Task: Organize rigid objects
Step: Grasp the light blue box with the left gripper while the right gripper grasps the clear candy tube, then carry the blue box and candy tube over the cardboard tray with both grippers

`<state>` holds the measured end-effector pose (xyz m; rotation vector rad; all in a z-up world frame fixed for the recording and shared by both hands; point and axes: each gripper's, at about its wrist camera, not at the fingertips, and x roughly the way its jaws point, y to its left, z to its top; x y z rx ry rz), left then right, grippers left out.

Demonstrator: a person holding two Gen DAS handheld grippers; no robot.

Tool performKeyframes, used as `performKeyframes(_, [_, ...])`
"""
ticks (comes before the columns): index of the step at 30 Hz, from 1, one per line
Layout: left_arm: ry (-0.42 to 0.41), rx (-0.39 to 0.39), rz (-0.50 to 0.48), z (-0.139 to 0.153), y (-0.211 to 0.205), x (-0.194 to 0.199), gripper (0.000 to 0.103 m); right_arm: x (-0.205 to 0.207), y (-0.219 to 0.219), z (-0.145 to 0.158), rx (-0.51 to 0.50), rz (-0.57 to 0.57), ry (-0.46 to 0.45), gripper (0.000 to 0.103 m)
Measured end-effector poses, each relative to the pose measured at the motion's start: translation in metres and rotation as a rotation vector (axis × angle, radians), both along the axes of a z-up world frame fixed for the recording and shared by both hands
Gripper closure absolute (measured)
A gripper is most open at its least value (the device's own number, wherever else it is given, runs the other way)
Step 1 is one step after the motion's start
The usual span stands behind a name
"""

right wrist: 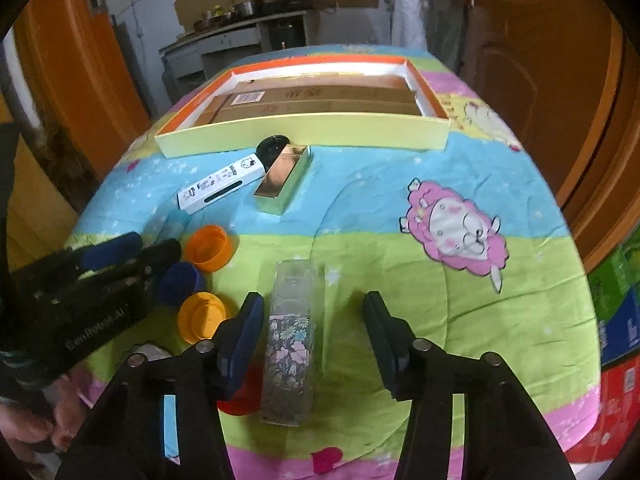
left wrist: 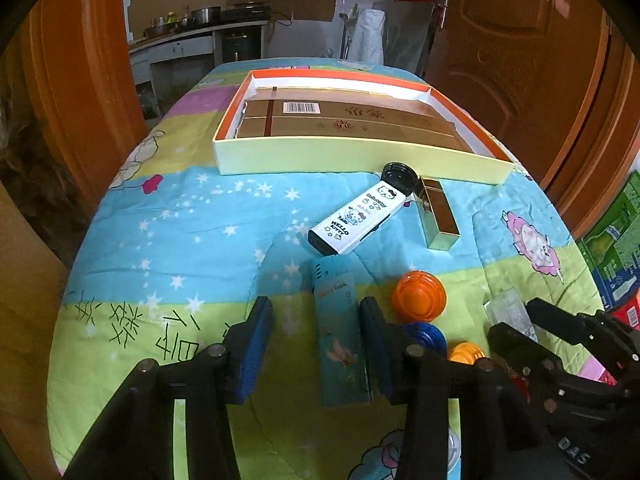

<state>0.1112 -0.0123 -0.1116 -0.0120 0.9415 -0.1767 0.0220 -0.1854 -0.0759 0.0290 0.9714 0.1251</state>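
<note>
A wide shallow box [left wrist: 352,156] with an orange rim lies at the far end of the table; it also shows in the right wrist view [right wrist: 304,130]. Before it lie a white Hello Kitty case [left wrist: 358,216], a black lid [left wrist: 398,176] and a gold box [left wrist: 436,216]. My left gripper [left wrist: 316,344] is open around a light blue box [left wrist: 340,336]. My right gripper [right wrist: 312,340] is open, with a clear floral box [right wrist: 290,340] between its fingers, close to the left one. Orange [right wrist: 210,248], blue [right wrist: 178,284] and yellow [right wrist: 202,316] caps lie between the grippers.
The table wears a colourful cartoon quilt [right wrist: 460,240]. A red cap [right wrist: 240,396] sits by the right gripper's left finger. Wooden doors [left wrist: 520,60] flank the table. Stacked cartons [right wrist: 616,320] stand at the right. A kitchen counter [left wrist: 192,40] is behind.
</note>
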Motion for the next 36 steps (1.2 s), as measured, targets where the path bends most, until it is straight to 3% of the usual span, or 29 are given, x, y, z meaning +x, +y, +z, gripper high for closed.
performKeyframes(3, [-0.001,0.000,0.011,0.001,0.004,0.002,0.073,0.001,0.000,0.000,-0.001,0.003,0.003,0.071])
performKeyframes(6, [0.005,-0.016,0.024,0.001,0.010,0.004,0.080,0.003,-0.001,0.001,0.021,0.004,0.017,0.079])
performKeyframes(16, [0.010,-0.073,0.040,0.009,0.018,0.004,0.081,0.005,-0.003,0.015,0.035,-0.004,-0.005,0.082])
performKeyframes(25, [-0.079,-0.076,0.010,0.051,0.010,0.015,0.081,0.018,-0.010,0.042,0.058,-0.010,-0.068,0.083])
performKeyframes(36, [-0.144,-0.085,-0.001,0.089,-0.001,0.063,0.081,0.066,-0.015,0.079,0.075,-0.008,-0.161,0.083])
